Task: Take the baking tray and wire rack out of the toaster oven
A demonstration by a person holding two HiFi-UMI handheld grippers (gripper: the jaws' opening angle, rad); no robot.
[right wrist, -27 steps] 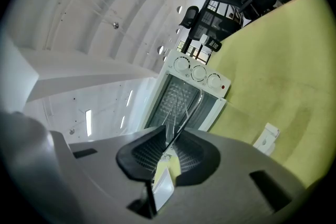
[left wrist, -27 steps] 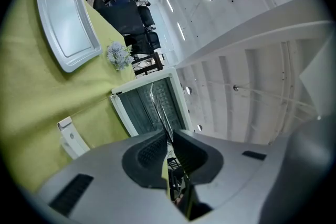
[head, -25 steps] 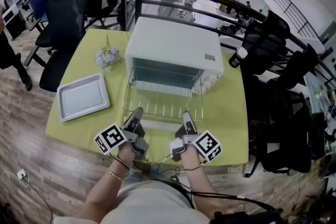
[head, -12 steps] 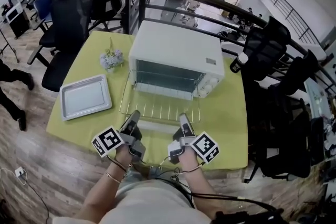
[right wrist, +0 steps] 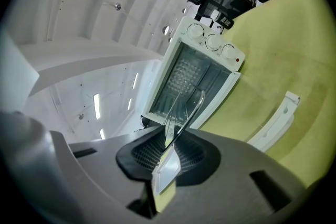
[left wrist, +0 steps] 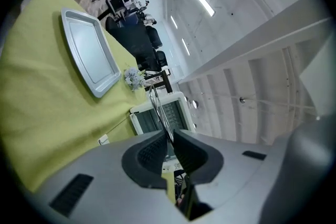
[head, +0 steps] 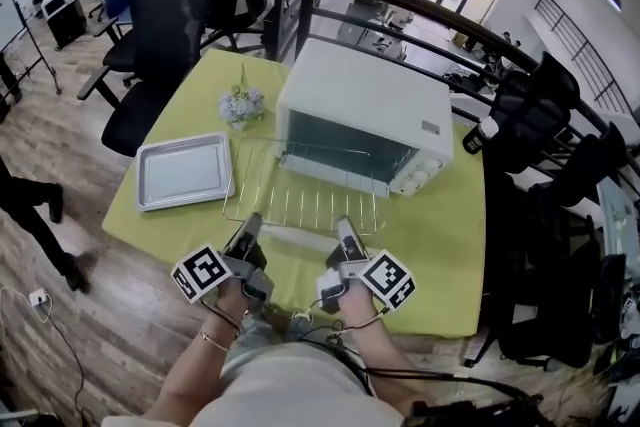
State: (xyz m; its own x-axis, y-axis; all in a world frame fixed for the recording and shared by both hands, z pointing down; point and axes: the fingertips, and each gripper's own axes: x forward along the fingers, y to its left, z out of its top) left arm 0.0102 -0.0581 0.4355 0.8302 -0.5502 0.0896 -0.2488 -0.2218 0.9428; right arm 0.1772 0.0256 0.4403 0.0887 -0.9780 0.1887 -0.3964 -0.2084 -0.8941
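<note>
Gripping wire rack (head: 300, 195) by near edge w/ both grippers. Clamping left gripper (head: 251, 219) fingers (left wrist: 149, 152) shut on thin wire at near-left part of rack. Clamping right gripper (head: 343, 224) fingers (right wrist: 191, 157) shut on near-right part, same way. Holding rack approx. level above desk (head: 440, 235), stretching straight ahead of both sets of fingers, w/ white door handle (head: 295, 237) showing just below & betw. the fingertips. Reaching w/ rack's far edge to about the mouth of toaster oven (head: 370, 105); not making out whether that edge is clear of the opening or touching it. Facing oven front directly beyond fingers, w/ three knobs (head: 425, 177) ahead-right of right fingers. Seeing baking tray (head: 185, 170) lying flat on desk, out of oven, hollow side up, off to left of left fingers & just apart from rack's left edge. Seeing small flower bunch (head: 243, 103) beyond tray, ahead-left of left fingers, beside oven's left wall. Seeing black office chairs (head: 165, 25) & dark railing (head: 400, 0) past desk's far side, well beyond both sets of fingers.
</note>
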